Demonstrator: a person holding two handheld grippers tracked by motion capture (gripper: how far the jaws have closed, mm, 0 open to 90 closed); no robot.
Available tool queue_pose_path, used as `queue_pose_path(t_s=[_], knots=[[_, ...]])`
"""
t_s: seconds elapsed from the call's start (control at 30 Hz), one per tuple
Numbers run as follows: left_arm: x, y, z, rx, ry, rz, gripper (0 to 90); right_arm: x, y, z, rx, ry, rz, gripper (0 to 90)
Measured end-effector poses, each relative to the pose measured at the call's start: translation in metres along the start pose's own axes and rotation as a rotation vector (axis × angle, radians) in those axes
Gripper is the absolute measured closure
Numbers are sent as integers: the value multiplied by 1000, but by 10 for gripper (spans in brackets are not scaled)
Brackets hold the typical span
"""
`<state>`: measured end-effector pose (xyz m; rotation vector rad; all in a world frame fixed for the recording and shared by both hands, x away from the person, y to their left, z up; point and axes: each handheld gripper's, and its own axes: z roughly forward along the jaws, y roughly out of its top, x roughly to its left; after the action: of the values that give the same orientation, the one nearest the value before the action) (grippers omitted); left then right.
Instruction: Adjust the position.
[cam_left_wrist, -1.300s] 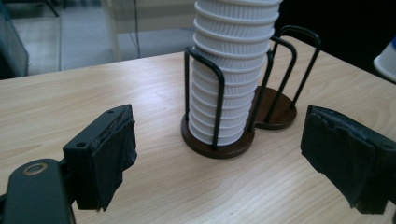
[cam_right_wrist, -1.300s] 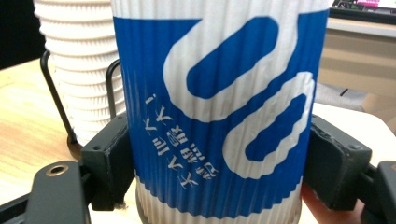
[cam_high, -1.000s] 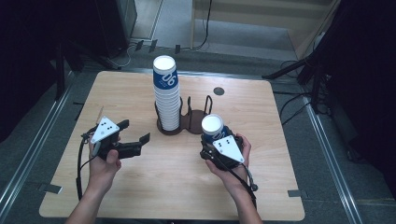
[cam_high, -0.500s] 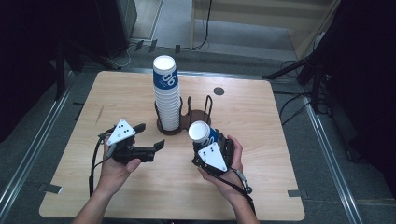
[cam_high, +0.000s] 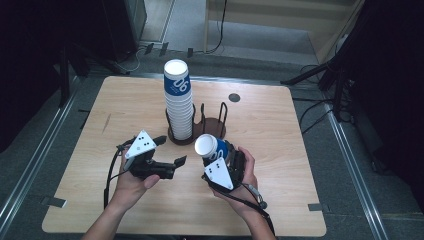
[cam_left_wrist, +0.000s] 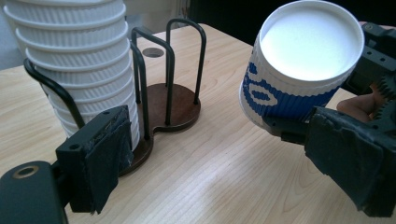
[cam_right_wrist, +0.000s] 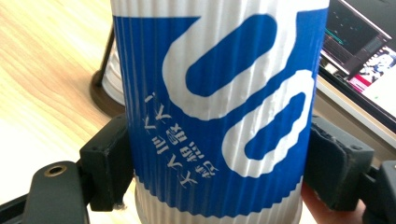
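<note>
The right hand-held gripper clamps a blue-and-white paper cup between its jaws, upside down above the surface; the left hand-held gripper stands wide open just beside it.

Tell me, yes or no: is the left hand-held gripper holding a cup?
No. In the left gripper view the left hand-held gripper stands open and empty, while the blue-and-white cup sits in the right hand-held gripper.

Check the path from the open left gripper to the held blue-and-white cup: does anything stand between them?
Nothing visible does. The left gripper faces the cup across bare table; the cup holder stands off to the side.
</note>
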<state>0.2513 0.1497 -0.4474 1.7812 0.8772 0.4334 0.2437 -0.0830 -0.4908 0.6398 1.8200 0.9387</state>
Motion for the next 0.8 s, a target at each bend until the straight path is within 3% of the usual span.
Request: queue_pose_path(t_s=[0.07, 0.3, 0.7, 0.8], knots=[[-3, 0, 2, 5, -17, 3, 86, 0, 3, -2, -17, 16, 3, 195], [-11, 2, 5, 12, -80, 31, 86, 6, 8, -6, -30, -6, -87, 195], [-21, 2, 7, 21, -129, 72, 91, 17, 11, -10, -48, 1, -204, 196], [-23, 2, 8, 25, -139, 87, 96, 21, 11, -11, -55, -1, -271, 196]])
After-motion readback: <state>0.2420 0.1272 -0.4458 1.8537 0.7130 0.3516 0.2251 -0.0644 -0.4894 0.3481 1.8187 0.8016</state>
